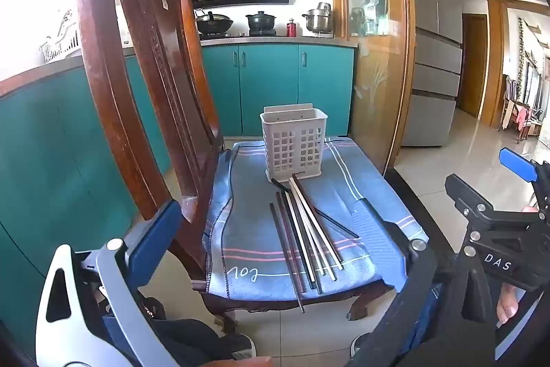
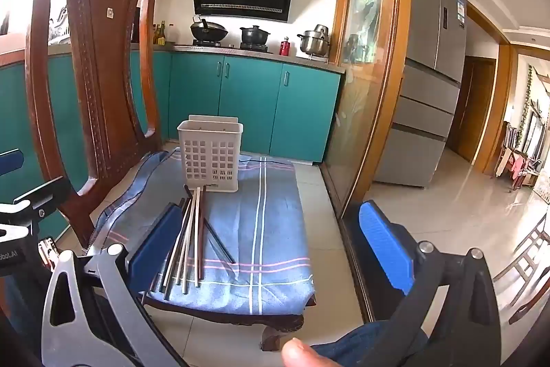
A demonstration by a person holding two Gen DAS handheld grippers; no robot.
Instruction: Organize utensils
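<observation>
Several chopsticks (image 1: 306, 236), dark and pale, lie in a loose bundle on a blue striped cloth (image 1: 247, 205) over a wooden chair seat. A white slotted utensil holder (image 1: 294, 140) stands upright just behind them. In the right wrist view the chopsticks (image 2: 190, 239) and the holder (image 2: 209, 153) show too. My left gripper (image 1: 275, 246) is open and empty, held in front of the seat's near edge. My right gripper (image 2: 271, 250) is open and empty, to the right of the chopsticks; its body shows in the left wrist view (image 1: 495, 229).
The carved wooden chair back (image 1: 144, 74) rises at the left of the seat. Teal kitchen cabinets (image 1: 275, 85) with pots on the counter stand behind. A glass sliding door frame (image 2: 374, 92) and a grey fridge (image 2: 426, 85) are to the right. Tiled floor surrounds the chair.
</observation>
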